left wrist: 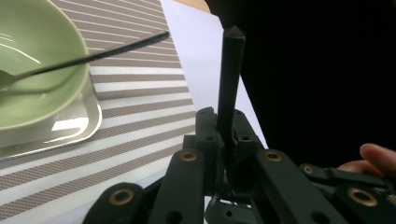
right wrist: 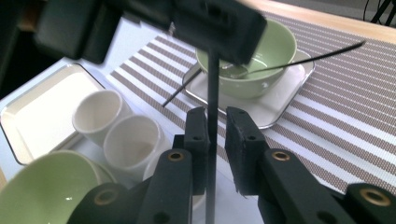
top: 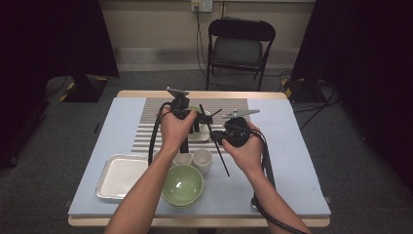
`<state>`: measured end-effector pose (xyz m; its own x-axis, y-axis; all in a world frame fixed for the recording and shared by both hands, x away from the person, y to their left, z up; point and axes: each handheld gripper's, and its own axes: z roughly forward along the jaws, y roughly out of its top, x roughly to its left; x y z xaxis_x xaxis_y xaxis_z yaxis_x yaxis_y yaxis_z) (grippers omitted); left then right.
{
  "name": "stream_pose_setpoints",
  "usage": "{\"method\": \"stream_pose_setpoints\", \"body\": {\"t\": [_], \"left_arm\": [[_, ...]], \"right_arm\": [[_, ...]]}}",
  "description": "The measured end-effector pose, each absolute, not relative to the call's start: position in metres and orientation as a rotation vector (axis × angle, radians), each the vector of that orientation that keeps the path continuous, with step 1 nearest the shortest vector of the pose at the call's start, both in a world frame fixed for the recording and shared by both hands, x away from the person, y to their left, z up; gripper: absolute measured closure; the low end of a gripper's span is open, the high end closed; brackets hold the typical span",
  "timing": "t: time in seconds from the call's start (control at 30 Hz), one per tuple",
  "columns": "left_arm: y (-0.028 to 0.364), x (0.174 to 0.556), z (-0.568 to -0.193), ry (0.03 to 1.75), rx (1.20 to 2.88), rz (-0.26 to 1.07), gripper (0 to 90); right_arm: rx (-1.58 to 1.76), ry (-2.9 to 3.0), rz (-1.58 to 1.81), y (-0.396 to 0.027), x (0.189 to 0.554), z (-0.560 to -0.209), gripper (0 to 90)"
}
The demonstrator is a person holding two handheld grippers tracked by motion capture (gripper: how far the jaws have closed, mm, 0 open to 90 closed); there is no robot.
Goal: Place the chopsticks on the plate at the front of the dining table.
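Left gripper (top: pixel 187 117), high view centre: clamped on a black stick (top: pixel 220 151); right gripper (top: pixel 217 136) alongside. Left gripper view: jaws tight on the stick (left wrist: pixel 229 79). Right gripper view: jaws slack around the stick (right wrist: pixel 212 140), not pressing. Handover looks underway; next, right pulls clear.

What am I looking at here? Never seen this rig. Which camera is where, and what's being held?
No robot here: a person holds a hand-worked claw in each hand. The high view looks down on the table; the other two cameras ride on the claws. On the table lie a striped mat, a green bowl with a utensil in it on a small tray, two white cups, a second green bowl and a white tray. The left claw is shut on a thin black stick. The right claw stands around the same stick, with a gap on one side, so open.
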<state>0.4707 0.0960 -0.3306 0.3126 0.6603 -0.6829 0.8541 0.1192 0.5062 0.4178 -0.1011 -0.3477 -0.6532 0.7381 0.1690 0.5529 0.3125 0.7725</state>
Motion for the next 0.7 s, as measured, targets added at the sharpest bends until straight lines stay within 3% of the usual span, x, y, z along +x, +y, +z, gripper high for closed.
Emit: {"method": "stream_pose_setpoints", "body": {"t": [0.33, 0.47, 0.7], "left_arm": [[0.114, 0.472, -0.324, 1.427, 1.545, -0.250, 85.3], [0.118, 0.472, -0.323, 1.419, 1.542, -0.238, 85.3], [0.109, 0.468, -0.325, 1.409, 1.615, -0.200, 78.8]], "right_arm": [[1.189, 2.444, 1.223, -0.099, 0.417, -0.361, 75.8], [1.189, 2.464, 1.218, -0.097, 0.416, -0.362, 84.7], [1.225, 2.465, 1.223, -0.092, 0.418, -0.362, 86.5]]}}
